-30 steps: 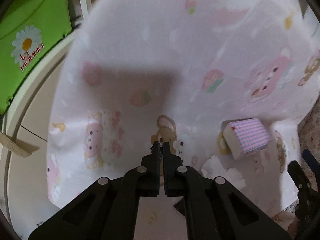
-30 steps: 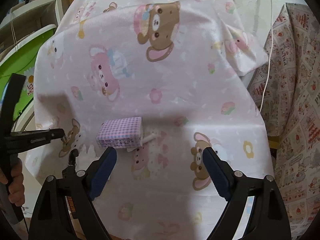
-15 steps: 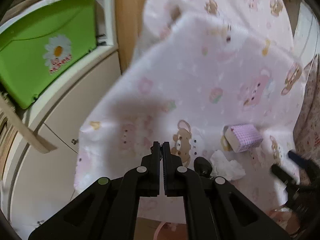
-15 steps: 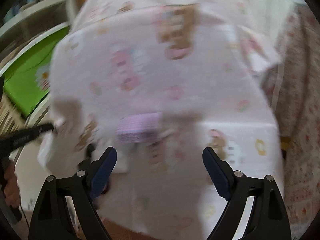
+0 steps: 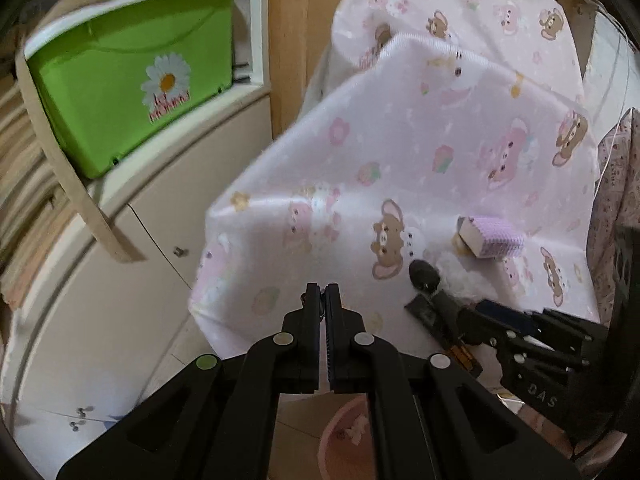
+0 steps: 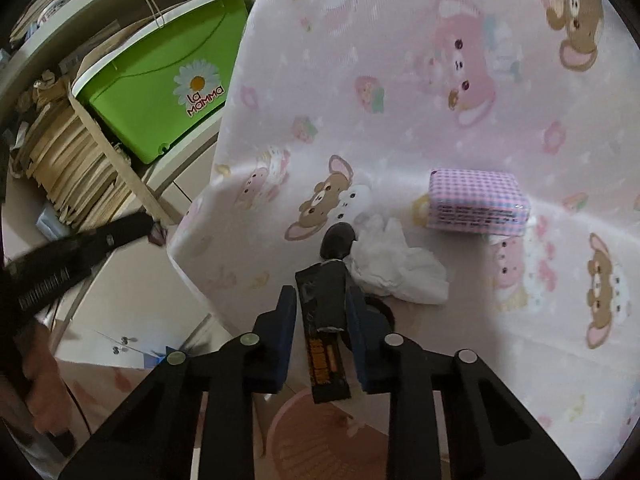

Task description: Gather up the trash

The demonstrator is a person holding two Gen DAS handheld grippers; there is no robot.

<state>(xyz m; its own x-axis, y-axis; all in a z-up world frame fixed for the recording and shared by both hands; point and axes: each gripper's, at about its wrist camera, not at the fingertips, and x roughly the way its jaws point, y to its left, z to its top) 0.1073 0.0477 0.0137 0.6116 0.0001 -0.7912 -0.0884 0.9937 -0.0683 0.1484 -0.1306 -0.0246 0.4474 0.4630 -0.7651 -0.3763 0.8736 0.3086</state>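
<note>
My right gripper point(image 6: 322, 300) is shut on a black wrapper bar point(image 6: 325, 312) with orange print and a dark rounded tip, at the near edge of the pink bear-print cloth point(image 6: 460, 92). A crumpled white tissue point(image 6: 396, 268) lies just right of it, and a purple checked tissue pack point(image 6: 476, 202) lies beyond. My left gripper point(image 5: 323, 294) is shut and empty, held off the cloth's near left corner. In the left wrist view the right gripper point(image 5: 492, 316) holds the bar point(image 5: 430, 284), with the pack point(image 5: 492, 238) behind. A pink bin point(image 6: 320, 440) sits below.
A green box point(image 5: 128, 92) with a daisy label stands on a white shelf at the left, above a cream cabinet point(image 5: 100, 300). Wooden slats point(image 6: 68, 160) are stacked beside it. A patterned fabric point(image 5: 616, 208) hangs at the right.
My right gripper moved left and down and closed on the black bar. My left gripper pulled back and left off the cloth, staying shut.
</note>
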